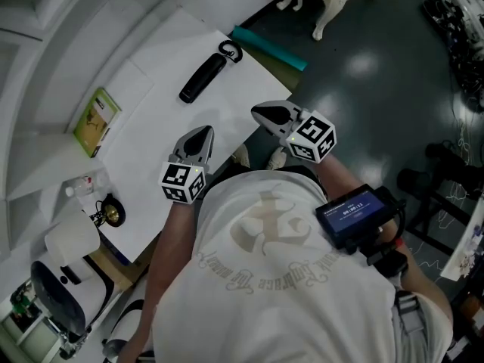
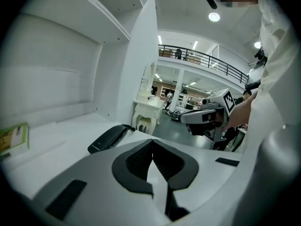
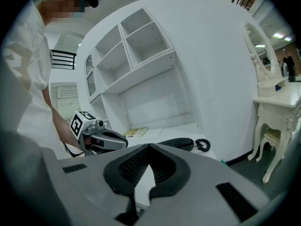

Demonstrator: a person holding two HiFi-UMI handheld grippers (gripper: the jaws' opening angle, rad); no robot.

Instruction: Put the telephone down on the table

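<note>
1. My left gripper [image 2: 153, 144] has its jaws pressed together, tip to tip, and nothing sits between them. In the head view it shows left of centre, over the near part of the white table [image 1: 144, 195].
2. My right gripper [image 3: 149, 147] is the same: jaws closed on each other and empty. In the head view it shows just right of centre, at the table's right edge.
3. The telephone [image 1: 203, 78] lies flat on the table in the upper middle of the head view, well apart from both grippers and touched by neither.
4. Its coiled cord [image 1: 231, 50] curls at the far end of the handset, near the table's upper corner.
5. A green and yellow booklet [image 1: 97, 121] lies at the left of the head view, well apart from the telephone.
6. A teal mat [image 1: 268, 48] lies on the dark floor [image 1: 363, 89] just past the table's corner, at top centre.
</note>
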